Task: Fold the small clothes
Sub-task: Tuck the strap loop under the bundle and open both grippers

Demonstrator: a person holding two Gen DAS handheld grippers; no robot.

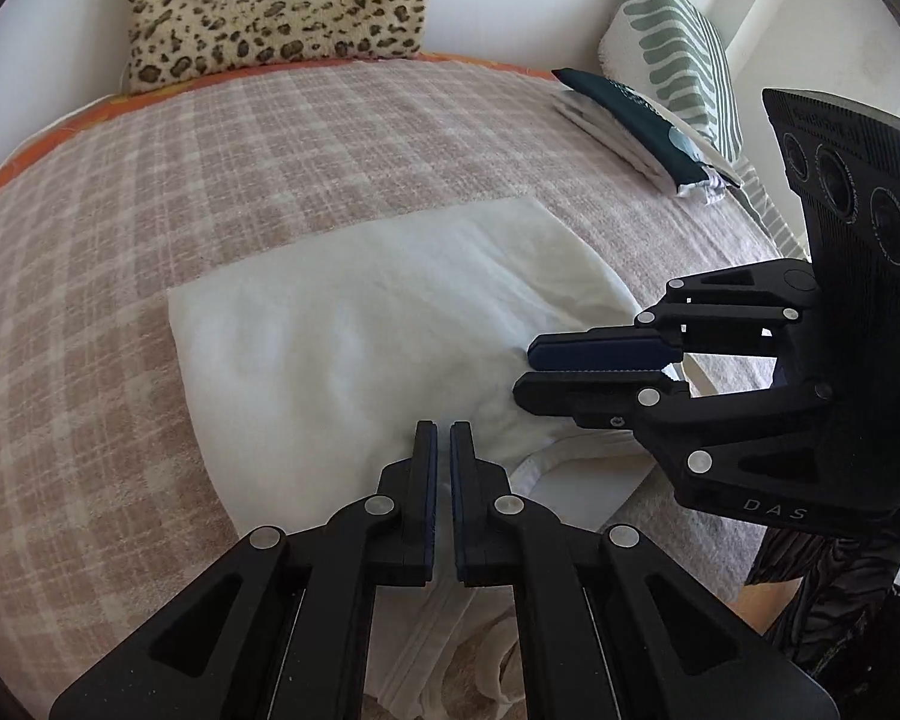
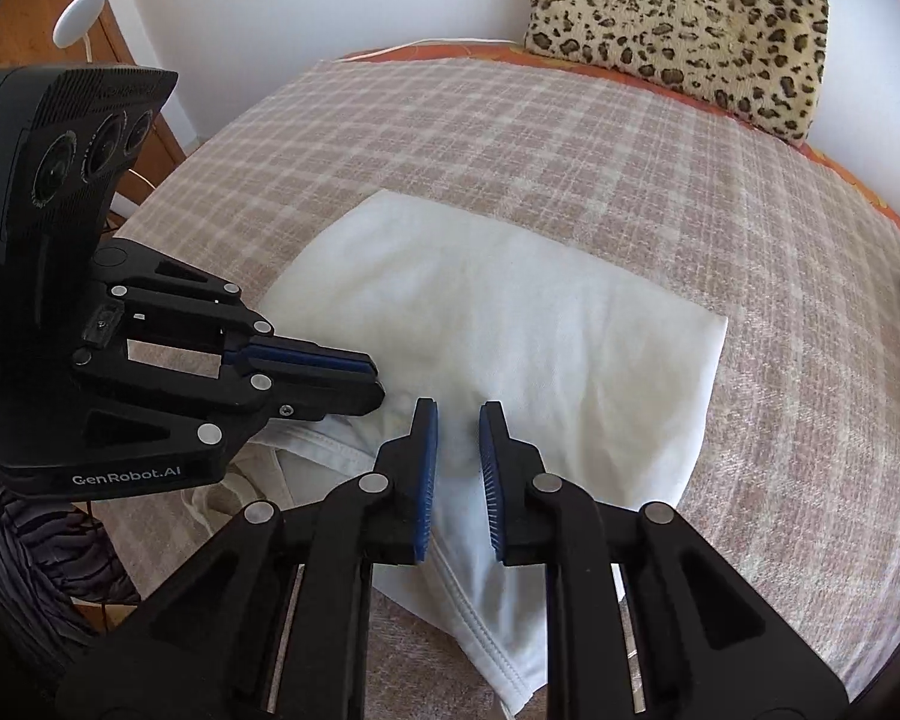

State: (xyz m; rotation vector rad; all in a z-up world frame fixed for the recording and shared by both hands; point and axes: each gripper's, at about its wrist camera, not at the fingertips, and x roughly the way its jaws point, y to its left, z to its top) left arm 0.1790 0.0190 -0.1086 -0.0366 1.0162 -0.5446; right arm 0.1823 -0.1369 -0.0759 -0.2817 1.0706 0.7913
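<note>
Item: white garment [image 2: 510, 330], a small sleeveless top as far as I can judge, spread on the checked blanket [image 2: 570, 138] over the bed, its far part lying flat with a straight folded edge, its hemmed straps and neckline bunched at the near edge below my tools.
My left claw [image 1: 443, 429]: clenched, the pads all but meeting; its tips sit on the near part of the cloth, and whether a pinch of fabric lies between them I cannot tell.
My right claw [image 2: 457, 411]: a narrow gap between the blue pads, tips poised over the white cloth near the neckline; no fabric visibly caught between them.
Relation: the two claws close together, the right one's tips just beside the left one's, both angled down at the near middle of the garment.
Finished stock: folded clothes [image 1: 636, 120], dark piece on top of white, far right beside the striped cushion [image 1: 678, 54].
Other: leopard-print cushion [image 1: 276, 6] at the far wall.
Step in hand: my judgement is mid-fold, taking hold of the near end.
Next move calls for: a firm pinch on each side of the neckline, claws drawn apart, then the near end carried over onto the flat far part, edges matched.
</note>
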